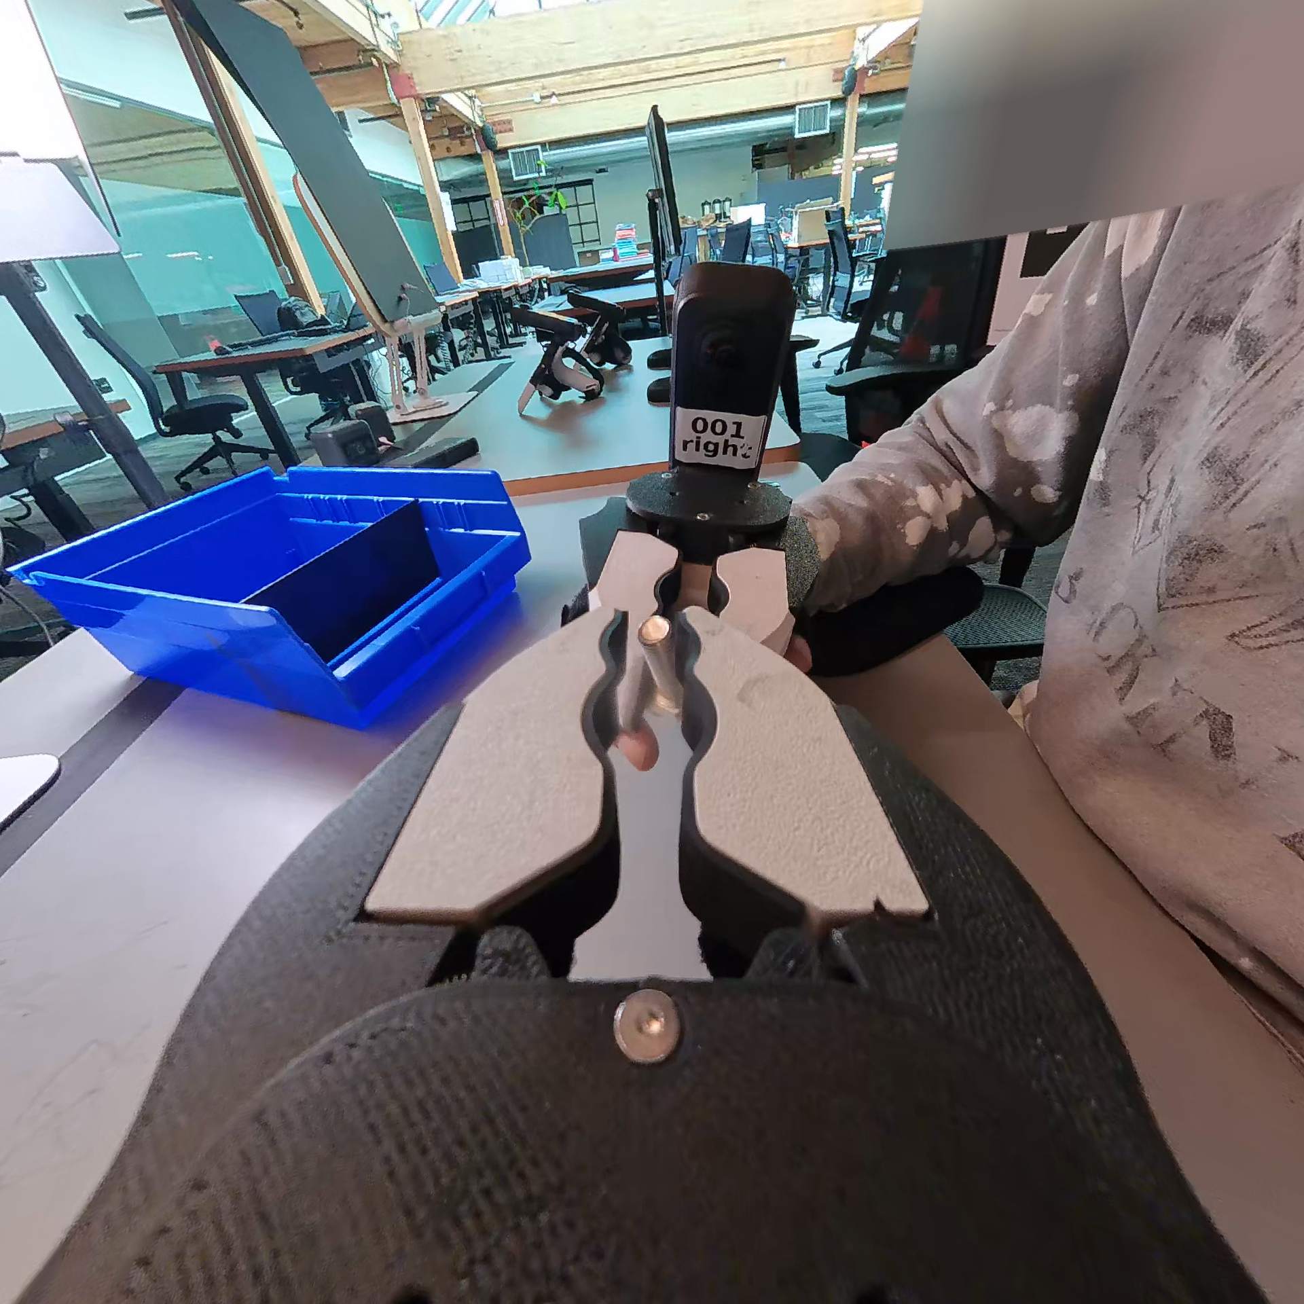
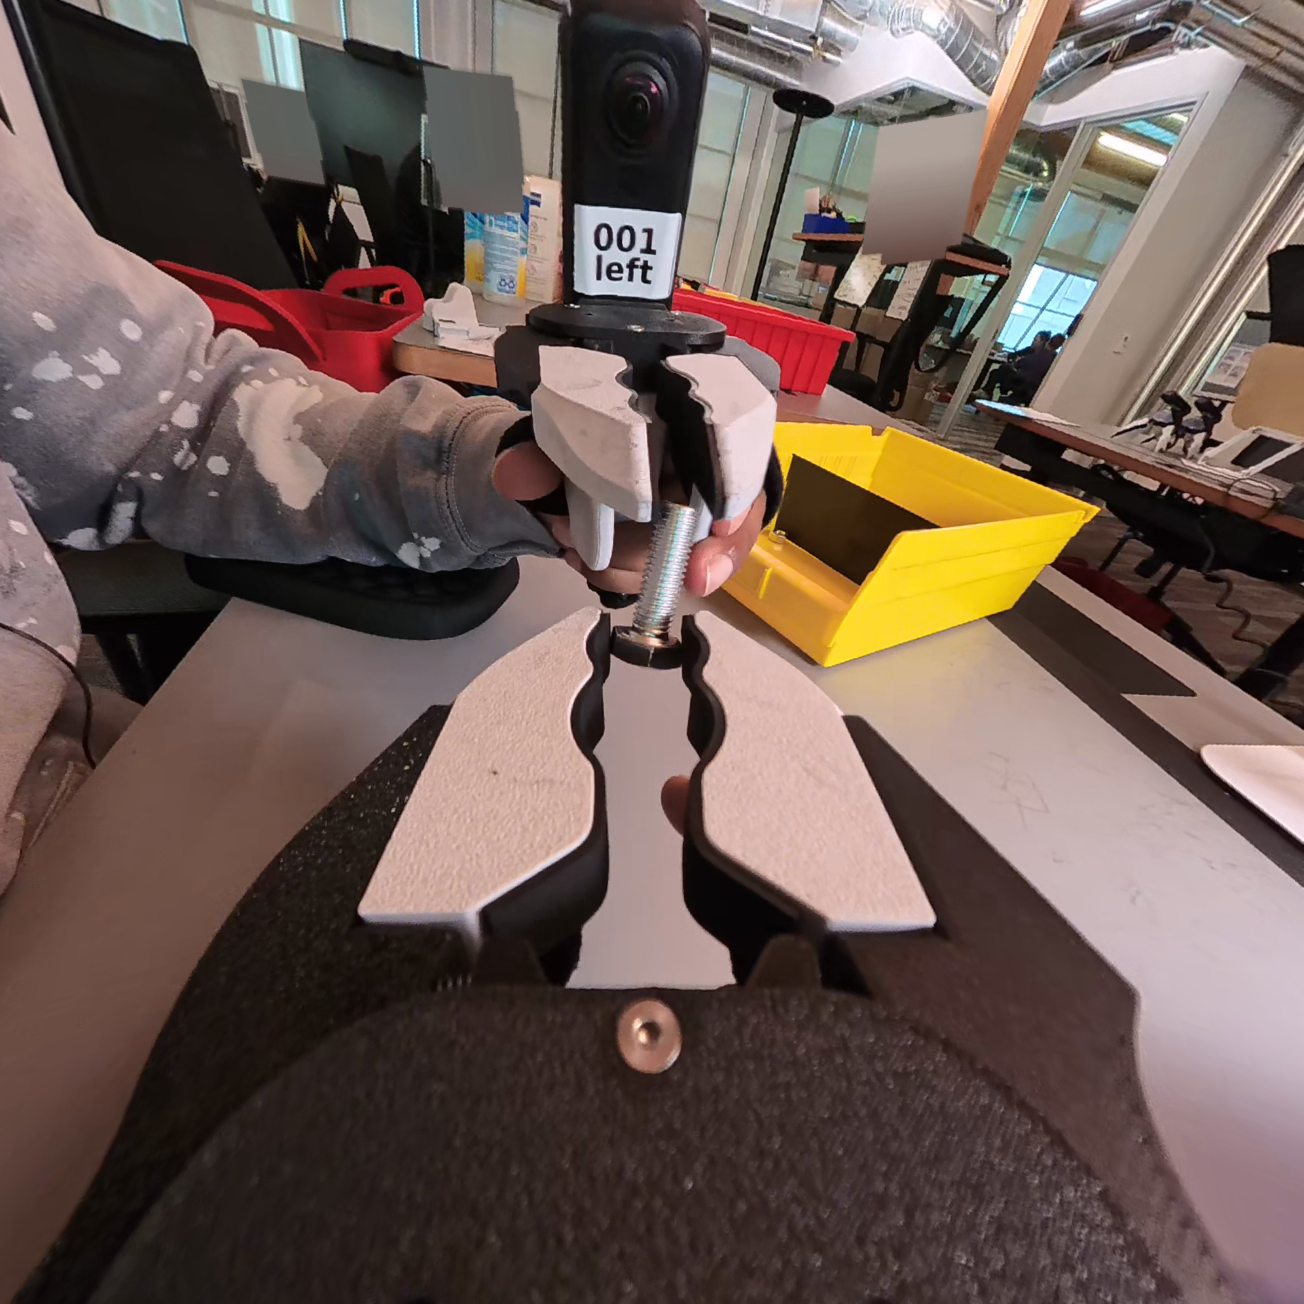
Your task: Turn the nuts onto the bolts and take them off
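A silver threaded bolt (image 2: 667,564) is held in the air between my two grippers, above the grey table (image 2: 988,776). My left gripper (image 2: 681,504) is shut on the bolt's far end, which is hidden between its white fingers. My right gripper (image 2: 643,631) is shut on a dark hex nut (image 2: 643,648) at the bolt's near end. In the left wrist view the bolt (image 1: 660,670) lies between the fingertips of my left gripper (image 1: 653,621). My right gripper (image 1: 695,593) faces it from just beyond. A person's hands hold both grippers.
A blue bin (image 1: 212,607) with a dark divider stands on the table to the left. A yellow bin (image 2: 952,571) stands to the right in the right wrist view. Red bins (image 2: 769,331) sit on a desk behind. The person's grey sleeve (image 2: 247,459) crosses the left. Less than 4 cm separates the two grippers' tips.
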